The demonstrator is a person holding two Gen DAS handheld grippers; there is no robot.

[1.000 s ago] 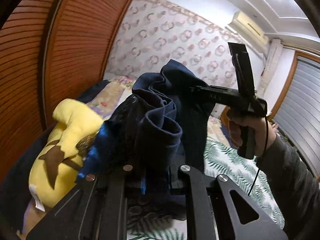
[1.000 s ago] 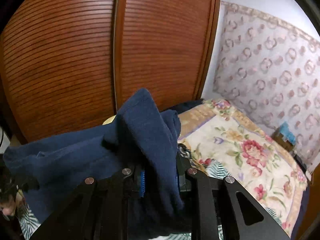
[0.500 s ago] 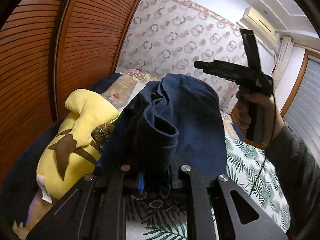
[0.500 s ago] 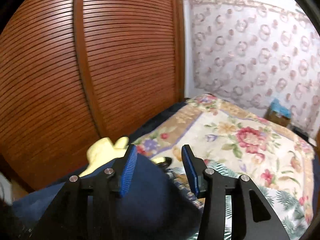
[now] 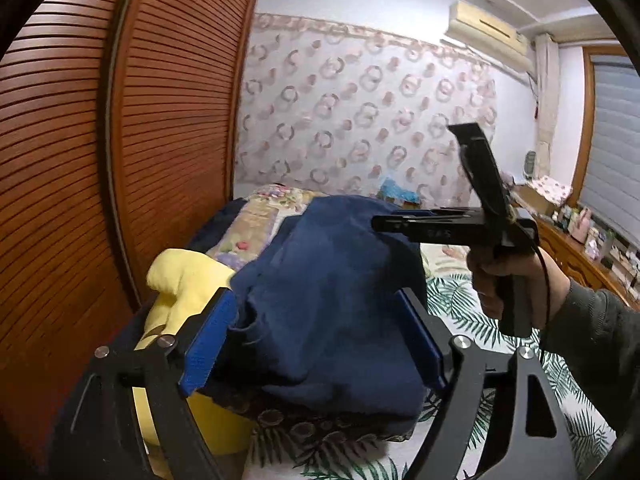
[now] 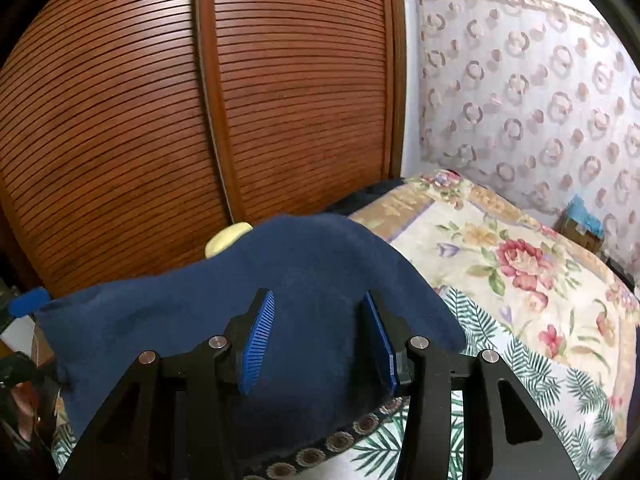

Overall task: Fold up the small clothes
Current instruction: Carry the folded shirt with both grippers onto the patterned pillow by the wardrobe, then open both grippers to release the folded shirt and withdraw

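Navy garment (image 5: 332, 312) heaped on bed (image 6: 520, 280), near yellow plush toy (image 5: 180, 280); left claw (image 5: 316, 344) just spread wide around it, right claw (image 6: 320, 332) spread, neither pinching

The yellow plush toy (image 6: 229, 236) is almost wholly hidden behind the navy garment (image 6: 280, 280) in the right wrist view; only a rounded tip is seen above the garment's edge. The bedspread (image 5: 472, 312) beneath the garment is covered. Small items on the wooden dresser (image 5: 580, 256), well right of the garment, cannot be identified.
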